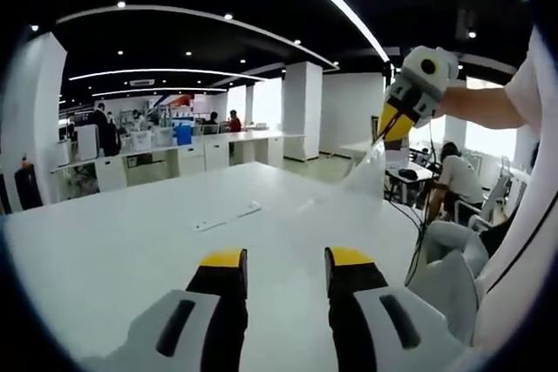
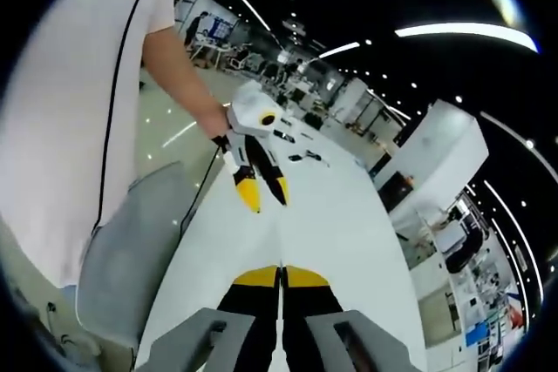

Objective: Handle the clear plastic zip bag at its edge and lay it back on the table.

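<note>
In the left gripper view the clear zip bag (image 1: 370,179) hangs as a see-through sheet from its top edge down toward the white table (image 1: 131,241). My right gripper (image 1: 384,137) holds that edge up at the right, jaws together. In the right gripper view my right gripper (image 2: 281,278) is shut, with the thin edge of the bag (image 2: 281,248) running up from between the yellow tips. My left gripper (image 1: 286,260) is open low over the table with nothing between its jaws. The right gripper view has the left gripper (image 2: 264,198) farther along the table, held in a hand.
A small flat strip (image 1: 227,217) lies mid-table. A grey chair (image 1: 446,269) stands by the table's right edge, next to the person in a white shirt (image 2: 78,84). Small dark items (image 2: 305,158) lie at the table's far end. People sit at desks behind.
</note>
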A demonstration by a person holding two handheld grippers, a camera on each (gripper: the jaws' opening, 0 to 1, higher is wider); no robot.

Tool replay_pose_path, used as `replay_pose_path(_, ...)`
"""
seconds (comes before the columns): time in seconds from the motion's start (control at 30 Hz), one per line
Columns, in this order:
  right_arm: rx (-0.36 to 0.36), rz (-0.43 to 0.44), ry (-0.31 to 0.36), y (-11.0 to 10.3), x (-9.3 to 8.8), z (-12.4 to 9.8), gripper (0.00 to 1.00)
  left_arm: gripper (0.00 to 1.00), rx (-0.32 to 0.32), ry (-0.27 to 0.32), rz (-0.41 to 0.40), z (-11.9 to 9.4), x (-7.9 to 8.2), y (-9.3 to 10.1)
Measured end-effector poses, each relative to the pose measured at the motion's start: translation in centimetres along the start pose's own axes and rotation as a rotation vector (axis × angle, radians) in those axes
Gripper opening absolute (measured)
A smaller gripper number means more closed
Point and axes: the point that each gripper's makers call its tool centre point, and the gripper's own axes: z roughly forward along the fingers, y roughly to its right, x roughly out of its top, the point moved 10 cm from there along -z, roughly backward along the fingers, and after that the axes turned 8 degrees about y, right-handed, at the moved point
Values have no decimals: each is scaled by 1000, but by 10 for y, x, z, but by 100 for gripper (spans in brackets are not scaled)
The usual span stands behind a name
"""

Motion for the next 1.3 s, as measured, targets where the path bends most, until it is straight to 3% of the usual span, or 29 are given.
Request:
replay_pose_path(0.33,22,7,13,-2,4,-2,0,28,-84,-6,103,7,17,5)
replay_pose_path(0.6,38,4,15,-3,7,-3,0,23,-146,-54,194,10,18,10)
replay_pose_path(0.73,37,5,12,-2,7,-4,0,17,-169,-77,213,10,16,12)
replay_pose_path(1.3,51,3,-12,-4,2,-2,0,9,-234,-143,315,10,14,26)
